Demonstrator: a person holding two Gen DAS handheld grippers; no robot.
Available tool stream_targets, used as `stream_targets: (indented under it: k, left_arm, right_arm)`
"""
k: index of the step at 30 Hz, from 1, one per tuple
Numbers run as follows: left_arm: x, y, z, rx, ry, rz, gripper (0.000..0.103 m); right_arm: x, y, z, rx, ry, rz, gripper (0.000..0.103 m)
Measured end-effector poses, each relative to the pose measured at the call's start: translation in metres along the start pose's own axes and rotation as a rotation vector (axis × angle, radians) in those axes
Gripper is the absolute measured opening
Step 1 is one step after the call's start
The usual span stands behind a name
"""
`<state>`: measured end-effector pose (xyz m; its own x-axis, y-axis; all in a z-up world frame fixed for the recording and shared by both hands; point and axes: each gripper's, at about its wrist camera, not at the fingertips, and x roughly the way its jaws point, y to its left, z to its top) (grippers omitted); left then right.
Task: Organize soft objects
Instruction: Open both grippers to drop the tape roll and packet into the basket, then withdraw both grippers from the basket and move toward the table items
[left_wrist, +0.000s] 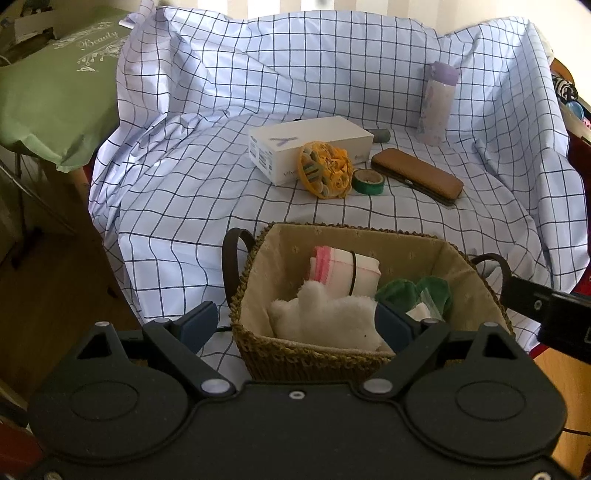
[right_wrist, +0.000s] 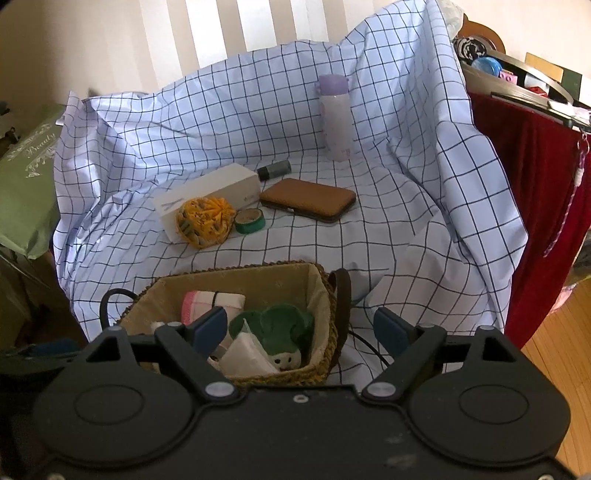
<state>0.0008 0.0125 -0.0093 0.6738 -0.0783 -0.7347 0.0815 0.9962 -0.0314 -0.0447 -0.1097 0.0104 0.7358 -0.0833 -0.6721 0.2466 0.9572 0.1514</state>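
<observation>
A woven basket (left_wrist: 306, 360) (right_wrist: 327, 295) with dark handles stands at the near edge of the checked cloth. It holds a fluffy white towel (left_wrist: 325, 317), a pink-and-white folded cloth bound with a band (left_wrist: 347, 271) (right_wrist: 210, 301) and a green plush toy (left_wrist: 410, 291) (right_wrist: 275, 325). A yellow crocheted piece (left_wrist: 327, 168) (right_wrist: 205, 216) leans on a white box further back. My left gripper (left_wrist: 295, 325) is open and empty over the basket's near rim. My right gripper (right_wrist: 301, 330) is open and empty above the basket's right side.
On the cloth behind the basket lie a white box (left_wrist: 306, 146) (right_wrist: 207, 194), a green tape roll (left_wrist: 367, 181) (right_wrist: 250, 220), a brown case (left_wrist: 417, 175) (right_wrist: 308, 199), a small dark cylinder (right_wrist: 274, 169) and a standing lilac bottle (left_wrist: 436, 101) (right_wrist: 335, 118). A green cushion (left_wrist: 55, 96) lies left; red fabric (right_wrist: 532, 206) hangs right.
</observation>
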Motion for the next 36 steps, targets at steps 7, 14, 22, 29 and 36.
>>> stream_targets:
  k: [7,14,22,29,36]
  left_arm:
    - [0.001,-0.002,-0.001,0.008,0.010,0.000,0.089]
    - [0.004,-0.004,-0.002,0.013,0.024,-0.001,0.092]
    - [0.007,-0.004,0.000,0.017,0.029,0.013,0.096]
    - [0.012,-0.001,0.006,0.012,0.057,0.003,0.096]
    - [0.017,-0.004,0.014,0.035,0.067,-0.003,0.096]
  right_arm:
    - [0.004,-0.003,-0.004,0.007,0.018,-0.010,0.091]
    - [0.008,-0.005,-0.005,0.014,0.030,-0.014,0.093]
    - [0.019,-0.006,-0.004,0.020,0.061,-0.015,0.094]
    - [0.033,-0.006,0.002,0.018,0.096,-0.022,0.094]
    - [0.048,-0.009,0.013,0.018,0.125,-0.035,0.095]
